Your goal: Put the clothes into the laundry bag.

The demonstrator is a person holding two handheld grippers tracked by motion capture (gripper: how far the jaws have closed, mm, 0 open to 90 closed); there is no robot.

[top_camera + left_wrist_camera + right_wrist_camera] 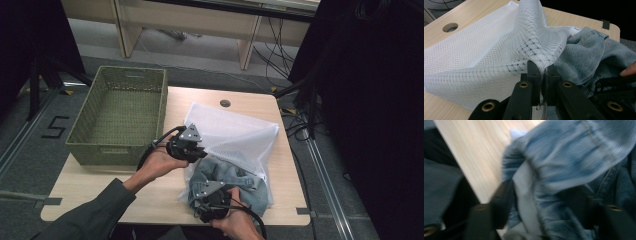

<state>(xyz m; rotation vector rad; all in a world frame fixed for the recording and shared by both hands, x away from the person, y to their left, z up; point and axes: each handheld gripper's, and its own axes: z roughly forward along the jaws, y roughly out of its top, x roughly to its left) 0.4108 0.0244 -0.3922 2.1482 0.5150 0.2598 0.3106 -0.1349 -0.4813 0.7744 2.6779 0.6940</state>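
Basket [120, 112] left of mesh bag [235, 132]

We hold our left gripper [196, 154] mid-table, jaws pinched tight on white mesh [499, 57], left forearm angled in from the lower left, our right gripper [202, 199] at the near edge, jaws parted around denim [574, 162]

Black two-jaw grippers, left [196, 150] and right [202, 196] — each topped with a grey three-cornered plate studded with small screws. Brass-ringed pivot holes along the flat black links; thick black cable [150, 148] looping back from each. Dark grey-green sleeve [95, 212] on the left arm.
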